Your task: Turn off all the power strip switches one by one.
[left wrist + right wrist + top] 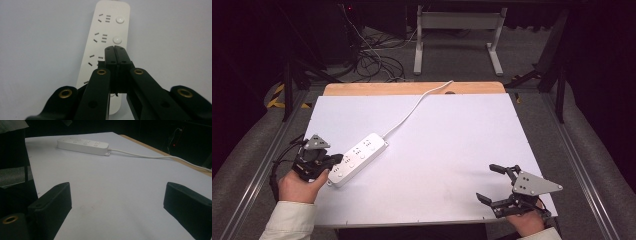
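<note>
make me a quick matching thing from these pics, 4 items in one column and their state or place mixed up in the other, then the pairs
Things
1. left gripper
2. right gripper
3. power strip
4. white cord

States or places
A. jaws wide apart, over bare table
B. runs off the table's far edge
C. jaws closed together, over the strip's near end
D. lies flat on the white table, left side

Pairs: 1-C, 2-A, 3-D, 4-B
</note>
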Demonstrator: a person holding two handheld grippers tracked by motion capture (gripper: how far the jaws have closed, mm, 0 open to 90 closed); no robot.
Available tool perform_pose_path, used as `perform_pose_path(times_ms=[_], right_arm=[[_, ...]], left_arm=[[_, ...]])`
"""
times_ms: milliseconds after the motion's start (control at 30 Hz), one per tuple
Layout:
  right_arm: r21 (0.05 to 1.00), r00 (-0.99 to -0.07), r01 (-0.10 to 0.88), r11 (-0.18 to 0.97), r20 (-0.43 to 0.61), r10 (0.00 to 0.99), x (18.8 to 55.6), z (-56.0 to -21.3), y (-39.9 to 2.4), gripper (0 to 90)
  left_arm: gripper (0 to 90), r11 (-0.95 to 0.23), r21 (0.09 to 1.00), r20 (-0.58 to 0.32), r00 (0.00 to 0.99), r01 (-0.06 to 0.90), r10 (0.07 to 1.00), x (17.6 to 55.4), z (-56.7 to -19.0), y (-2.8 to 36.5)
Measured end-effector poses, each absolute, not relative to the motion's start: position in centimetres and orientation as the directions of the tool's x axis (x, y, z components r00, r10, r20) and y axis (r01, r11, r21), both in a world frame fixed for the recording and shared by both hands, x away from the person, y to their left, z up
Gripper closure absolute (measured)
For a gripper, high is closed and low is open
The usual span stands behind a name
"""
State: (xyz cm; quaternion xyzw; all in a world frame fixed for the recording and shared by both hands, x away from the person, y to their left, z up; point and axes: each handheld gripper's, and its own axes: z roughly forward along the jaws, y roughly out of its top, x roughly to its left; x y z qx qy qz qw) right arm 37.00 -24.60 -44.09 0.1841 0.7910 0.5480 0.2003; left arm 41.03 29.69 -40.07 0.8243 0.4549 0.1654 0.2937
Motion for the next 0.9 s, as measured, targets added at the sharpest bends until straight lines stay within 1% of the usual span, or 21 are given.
perform_pose_path(times_ms=[100, 333, 500, 900], right_arm=[[0.941, -0.853, 0.071, 0.331, -0.115, 0.509, 37.0, -44.1, -24.6, 8.2], [0.941, -0.854, 0.07, 0.332, -0.115, 0.507, 37.1, -44.1, -24.6, 8.1], [0.94, -0.855, 0.073, 0.333, -0.113, 0.506, 37.1, -44.1, -24.6, 8.1], [0.938, -0.858, 0.074, 0.337, -0.112, 0.502, 37.1, -44.2, -24.6, 8.2]], left_arm=[[90.0, -0.413, 0.609, -0.021, 0.534, 0.677, 0.845, 41.3, -40.4, 29.9], [90.0, -0.421, 0.548, -0.051, 0.531, 0.723, 0.846, 41.6, -40.9, 30.1], [90.0, -0.446, 0.5, -0.046, 0.537, 0.742, 0.842, 42.0, -41.4, 29.9], [90.0, -0.477, 0.429, -0.037, 0.543, 0.767, 0.839, 42.5, -42.5, 29.6]])
